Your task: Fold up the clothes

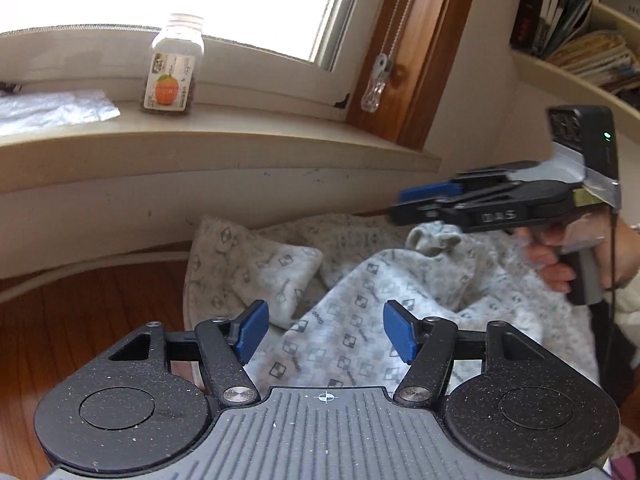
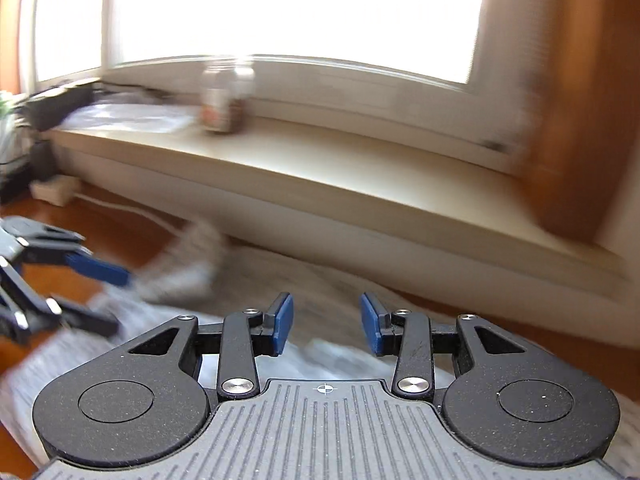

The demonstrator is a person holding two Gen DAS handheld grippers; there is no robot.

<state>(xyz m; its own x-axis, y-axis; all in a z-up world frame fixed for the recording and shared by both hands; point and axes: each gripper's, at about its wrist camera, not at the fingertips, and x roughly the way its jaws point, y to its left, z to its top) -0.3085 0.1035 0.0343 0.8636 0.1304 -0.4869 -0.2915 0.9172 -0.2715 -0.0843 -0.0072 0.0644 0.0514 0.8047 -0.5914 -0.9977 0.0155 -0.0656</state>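
Motion is blurring the jar [image 2: 228, 98] at eleven o'clock in the right wrist view; its label is staying unreadable.

— Where did the left wrist view look from?
— From just behind the left claw [image 1: 323, 330], tilted down, close over the patterned garment [image 1: 352, 344] and facing the windowsill [image 1: 248, 140] with the jar [image 1: 174, 64].
— And the right wrist view?
— From behind the right claw [image 2: 326, 324], also angled down, close above the cloth, facing the same sill, though heavily blurred.
— What did they share?
— The sill, jar [image 2: 226, 100] and garment [image 2: 176, 272]. Each also caught the other: the right claw [image 1: 430, 194] entered the left view from the right edge, and the left claw [image 2: 100, 296] showed at the right view's left edge.
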